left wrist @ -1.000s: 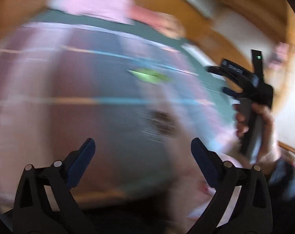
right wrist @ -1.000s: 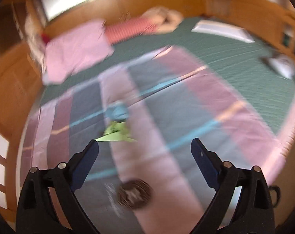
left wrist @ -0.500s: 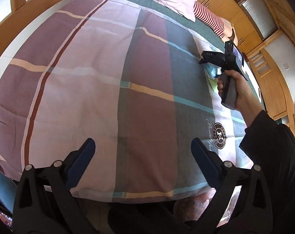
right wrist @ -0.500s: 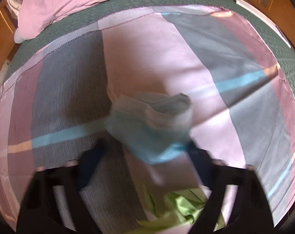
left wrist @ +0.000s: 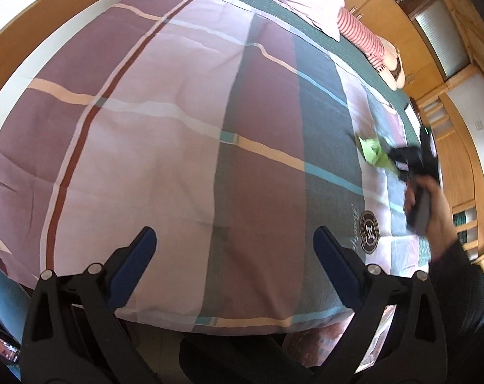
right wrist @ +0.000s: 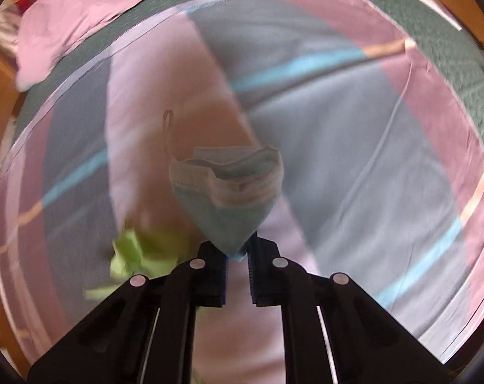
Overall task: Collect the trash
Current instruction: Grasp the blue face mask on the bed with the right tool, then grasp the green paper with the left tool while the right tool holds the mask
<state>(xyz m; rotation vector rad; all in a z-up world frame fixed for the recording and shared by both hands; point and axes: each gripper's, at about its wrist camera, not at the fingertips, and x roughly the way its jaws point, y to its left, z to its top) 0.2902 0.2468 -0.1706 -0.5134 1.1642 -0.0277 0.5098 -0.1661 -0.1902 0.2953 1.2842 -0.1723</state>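
Blue face mask (right wrist: 229,198) hangs pinched by one corner in my closed right tongs (right wrist: 237,257), left tongs (left wrist: 234,252) gaping empty, so I fear it slipping out.

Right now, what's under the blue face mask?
The right gripper has pinched the blue face mask. Below it lies the striped quilt, with crumpled green paper beside it. The quilt right behind the mask is hidden.
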